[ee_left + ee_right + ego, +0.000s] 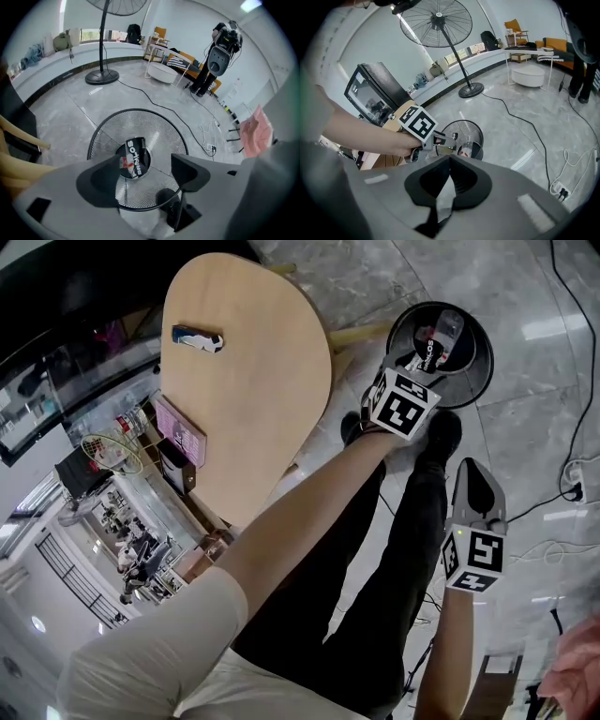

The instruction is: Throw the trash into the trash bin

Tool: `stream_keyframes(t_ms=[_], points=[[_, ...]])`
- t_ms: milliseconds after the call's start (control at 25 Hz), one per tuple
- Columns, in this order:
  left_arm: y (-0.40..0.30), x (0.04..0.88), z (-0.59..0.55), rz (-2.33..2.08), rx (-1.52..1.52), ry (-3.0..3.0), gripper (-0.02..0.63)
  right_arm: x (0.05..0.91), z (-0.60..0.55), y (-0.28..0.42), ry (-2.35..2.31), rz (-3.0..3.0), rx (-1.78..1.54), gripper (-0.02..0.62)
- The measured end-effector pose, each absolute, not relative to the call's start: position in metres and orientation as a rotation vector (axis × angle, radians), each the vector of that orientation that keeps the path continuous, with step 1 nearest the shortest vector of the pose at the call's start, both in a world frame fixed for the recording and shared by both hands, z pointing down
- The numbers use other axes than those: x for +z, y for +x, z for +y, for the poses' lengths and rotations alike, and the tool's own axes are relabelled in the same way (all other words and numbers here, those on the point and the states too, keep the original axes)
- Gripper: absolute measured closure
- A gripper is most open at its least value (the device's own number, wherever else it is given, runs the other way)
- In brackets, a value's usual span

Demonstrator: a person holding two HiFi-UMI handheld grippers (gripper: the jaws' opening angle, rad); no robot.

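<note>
The left gripper (pixel 145 163) is hovering, fingers released, over the trash bin (pixel 101 131), half hiding a wrapper (pixel 136 152) inside. The right gripper (pixel 450 160) is clenching its fingers together.

Grey marbled floor (pixel 65 112), glossy with patches of glare; black cables (pixel 154 101) trail across it. A pedestal fan (pixel 436 18) stands beside a long white ledge (pixel 93 49) under pale walls, with orange chairs (pixel 513 26) and a low round white stool (pixel 528 75) further off. Light wooden table (pixel 248 381), rounded edge.

White lettering stands on the black wrapper (pixel 135 157) in the trash bin (pixel 161 131); too blurred to read.
</note>
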State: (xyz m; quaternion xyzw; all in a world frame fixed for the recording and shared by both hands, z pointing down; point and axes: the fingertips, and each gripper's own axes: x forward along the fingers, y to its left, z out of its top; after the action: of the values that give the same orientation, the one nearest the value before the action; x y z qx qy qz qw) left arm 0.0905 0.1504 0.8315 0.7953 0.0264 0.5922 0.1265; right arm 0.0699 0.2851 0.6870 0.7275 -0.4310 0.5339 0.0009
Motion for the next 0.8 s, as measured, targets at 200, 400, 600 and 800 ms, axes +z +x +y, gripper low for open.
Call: stream_keyframes(t_ms=[200, 400, 600, 800], points=[[0.084, 0.827, 0.156, 0.145, 1.720, 2.306, 0.205, 0.686, 0.290, 0.070, 2.285, -1.340, 1.670, 0.584], [0.075, 0.806, 0.158, 0.186, 1.733, 2.295, 0.202, 0.674, 0.286, 0.068, 2.286, -1.342, 1.650, 0.584], [0.069, 0.766, 0.158, 0.190, 1.715, 2.305, 0.202, 0.654, 0.275, 0.062, 2.268, -1.372, 1.622, 0.584], [0.065, 0.716, 0.159, 0.198, 1.675, 2.335, 0.202, 0.637, 0.260, 0.058, 2.239, -1.419, 1.574, 0.584]])
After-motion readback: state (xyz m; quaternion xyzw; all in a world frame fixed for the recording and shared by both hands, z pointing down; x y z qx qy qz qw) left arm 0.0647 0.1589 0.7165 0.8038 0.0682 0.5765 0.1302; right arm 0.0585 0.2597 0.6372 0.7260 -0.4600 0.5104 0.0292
